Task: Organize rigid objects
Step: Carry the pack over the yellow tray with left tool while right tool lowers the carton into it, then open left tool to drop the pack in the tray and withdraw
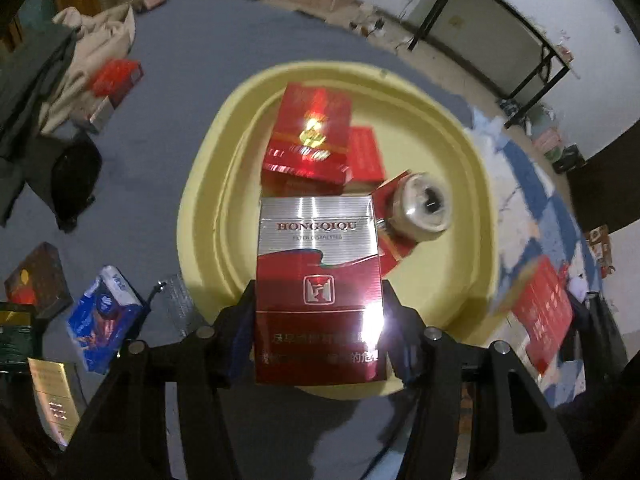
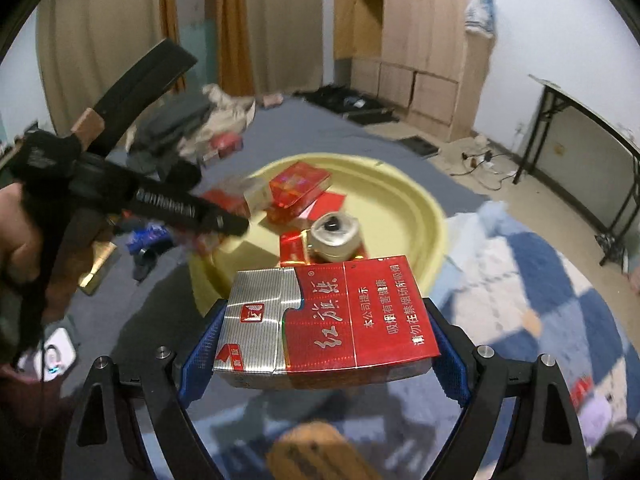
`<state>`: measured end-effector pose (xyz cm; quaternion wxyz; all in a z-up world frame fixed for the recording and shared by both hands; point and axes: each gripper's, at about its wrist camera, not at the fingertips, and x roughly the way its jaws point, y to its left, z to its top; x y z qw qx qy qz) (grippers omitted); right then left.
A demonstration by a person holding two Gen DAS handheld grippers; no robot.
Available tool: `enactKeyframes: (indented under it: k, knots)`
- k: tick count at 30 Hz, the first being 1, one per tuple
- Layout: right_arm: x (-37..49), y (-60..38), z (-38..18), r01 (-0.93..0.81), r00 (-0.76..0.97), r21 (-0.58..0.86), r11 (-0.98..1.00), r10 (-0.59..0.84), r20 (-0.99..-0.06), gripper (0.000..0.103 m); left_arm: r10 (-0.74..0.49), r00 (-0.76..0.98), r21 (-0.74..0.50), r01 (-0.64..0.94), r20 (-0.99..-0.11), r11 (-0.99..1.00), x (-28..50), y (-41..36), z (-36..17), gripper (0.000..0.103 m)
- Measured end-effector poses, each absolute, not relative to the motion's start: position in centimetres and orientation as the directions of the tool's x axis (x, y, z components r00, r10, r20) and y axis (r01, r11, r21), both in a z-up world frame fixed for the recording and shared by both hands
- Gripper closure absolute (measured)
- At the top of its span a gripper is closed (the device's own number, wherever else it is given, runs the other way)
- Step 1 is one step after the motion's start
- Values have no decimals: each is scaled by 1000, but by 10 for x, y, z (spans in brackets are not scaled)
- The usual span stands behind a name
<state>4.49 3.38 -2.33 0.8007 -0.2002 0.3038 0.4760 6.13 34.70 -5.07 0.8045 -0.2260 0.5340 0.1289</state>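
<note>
My left gripper [image 1: 318, 320] is shut on a silver-and-red cigarette pack [image 1: 318, 272] marked HONGQIQU, held upright above the near rim of a yellow tray [image 1: 208, 200]. Inside the tray lie red cigarette packs [image 1: 310, 136] and a silver can [image 1: 424, 208] seen end on. My right gripper [image 2: 324, 340] is shut on a red-and-silver cigarette pack [image 2: 332, 316] held sideways between its blue pads [image 2: 204, 340], just short of the yellow tray [image 2: 420, 208]. The silver can [image 2: 334, 236] and the red packs [image 2: 298, 186] show beyond it. The left gripper's black body [image 2: 172, 204] reaches over the tray's left side, its pack blurred.
On the grey cover left of the tray lie a blue tissue pack [image 1: 104, 316], a dark box [image 1: 36, 280], a gold box [image 1: 52, 400], another red pack [image 1: 116, 80] and piled clothes [image 1: 80, 60]. A blue-and-white checked blanket [image 2: 540, 280] lies right, with a black folding table [image 2: 580, 140] and wooden cupboards [image 2: 400, 40] beyond.
</note>
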Motion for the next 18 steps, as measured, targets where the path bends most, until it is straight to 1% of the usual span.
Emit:
enactKeyframes:
  k: [4, 8, 11, 13, 14, 15, 16, 17, 18]
  knots:
    - [60, 70, -42, -880, 360, -44, 473, 602, -713, 13, -46, 396, -242, -461, -917, 854, 65, 354, -62, 45]
    - [74, 93, -54, -879, 356, -66, 472, 560, -748, 13, -57, 405, -248, -437, -913, 865, 71, 352, -72, 45]
    - [83, 114, -70, -883, 354, -89, 461, 529, -771, 13, -52, 390, -233, -433, -919, 871, 76, 350, -77, 44]
    - [85, 123, -81, -885, 355, -104, 454, 513, -782, 13, -63, 398, -248, -434, -915, 866, 77, 349, -75, 36]
    - [87, 127, -83, -887, 352, -107, 449, 509, -785, 12, -75, 410, -268, -438, -909, 858, 76, 350, -72, 27]
    - [87, 128, -85, -887, 355, -110, 449, 509, -784, 12, -81, 423, -283, -440, -903, 852, 76, 350, -69, 22]
    - [89, 129, -85, -888, 352, -104, 448, 518, -780, 12, -94, 441, -304, -436, -893, 847, 75, 350, -66, 21]
    - [89, 129, -85, -892, 346, -92, 442, 538, -769, 11, -108, 459, -324, -425, -882, 845, 75, 349, -60, 16]
    - [89, 126, -84, -894, 341, -78, 441, 557, -758, 8, -108, 474, -329, -414, -874, 849, 75, 346, -53, 9]
